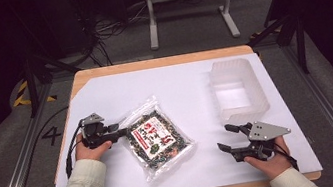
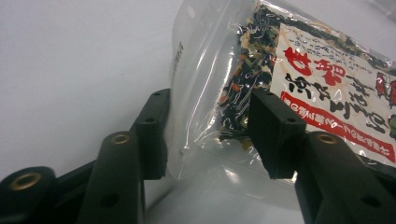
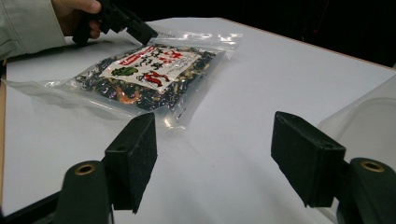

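A clear bag of dried mixed vegetables with a red-and-white label (image 1: pixel 157 138) lies flat on the white sheet, left of centre. My left gripper (image 1: pixel 122 130) is at the bag's left corner. In the left gripper view the bag (image 2: pixel 299 70) has its clear sealed edge between the two jaws of that gripper (image 2: pixel 210 102), which stand well apart and do not pinch it. My right gripper (image 1: pixel 224 137) rests near the front right, open, with nothing between its fingers (image 3: pixel 215 130). From there the bag (image 3: pixel 144 74) and the left gripper (image 3: pixel 140 30) show farther off.
A translucent plastic container (image 1: pixel 237 90) stands at the right, just beyond my right gripper, its wall (image 3: pixel 369 121) close by. The white sheet (image 1: pixel 178 86) covers the wooden table. A metal stand and cables lie on the floor behind.
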`<state>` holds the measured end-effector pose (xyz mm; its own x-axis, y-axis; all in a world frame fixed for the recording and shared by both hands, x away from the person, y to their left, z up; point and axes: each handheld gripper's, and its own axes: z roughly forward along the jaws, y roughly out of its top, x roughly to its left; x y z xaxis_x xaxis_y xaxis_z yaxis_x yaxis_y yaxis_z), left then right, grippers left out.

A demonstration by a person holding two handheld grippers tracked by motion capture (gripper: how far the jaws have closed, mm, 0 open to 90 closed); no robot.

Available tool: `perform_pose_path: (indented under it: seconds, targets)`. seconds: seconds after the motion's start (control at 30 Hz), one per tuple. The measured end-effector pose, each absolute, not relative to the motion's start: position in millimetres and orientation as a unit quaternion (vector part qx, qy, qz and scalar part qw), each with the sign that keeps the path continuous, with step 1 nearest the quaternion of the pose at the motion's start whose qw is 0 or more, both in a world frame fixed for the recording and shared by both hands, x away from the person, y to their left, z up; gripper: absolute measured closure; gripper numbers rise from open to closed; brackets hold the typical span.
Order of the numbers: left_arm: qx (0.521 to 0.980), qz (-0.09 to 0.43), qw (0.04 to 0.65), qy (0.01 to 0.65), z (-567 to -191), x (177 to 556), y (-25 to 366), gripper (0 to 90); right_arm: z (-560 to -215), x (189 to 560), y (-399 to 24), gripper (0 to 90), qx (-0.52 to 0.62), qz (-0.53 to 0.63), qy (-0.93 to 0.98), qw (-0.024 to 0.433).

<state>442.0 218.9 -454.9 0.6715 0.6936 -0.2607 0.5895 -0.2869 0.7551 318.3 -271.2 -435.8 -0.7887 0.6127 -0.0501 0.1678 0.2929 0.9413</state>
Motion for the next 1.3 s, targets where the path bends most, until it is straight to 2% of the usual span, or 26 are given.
perform_pose_path:
  seconds: [0.03,0.07,0.23,0.43,0.57,0.6,0.7,1.07,1.3]
  targets:
    - [0.804,0.069,0.436,0.400,-454,441,219,61.5,-436,318,-271,31.8,0.251,0.539,0.777,0.206]
    - [0.802,0.068,0.436,0.402,-454,441,220,64.6,-436,318,-271,31.8,0.251,0.540,0.777,0.205]
    - [0.800,0.060,0.437,0.406,-454,442,220,71.4,-436,318,-271,31.7,0.251,0.538,0.778,0.204]
    - [0.800,0.069,0.434,0.409,-453,441,219,75.0,-436,318,-271,31.7,0.249,0.538,0.779,0.204]
    - [0.799,0.078,0.429,0.415,-453,440,219,82.7,-436,318,-271,31.8,0.247,0.538,0.780,0.204]
    - [0.804,0.079,0.418,0.416,-453,441,220,88.5,-436,318,-271,31.8,0.247,0.538,0.780,0.204]
    - [0.797,0.069,0.427,0.421,-455,440,223,89.4,-436,318,-271,31.9,0.247,0.537,0.780,0.204]
    - [0.799,0.094,0.428,0.413,-447,438,219,89.6,-435,318,-271,33.7,0.245,0.537,0.780,0.206]
    - [0.780,0.095,0.469,0.402,-424,433,222,89.7,-432,318,-269,34.6,0.242,0.540,0.780,0.204]
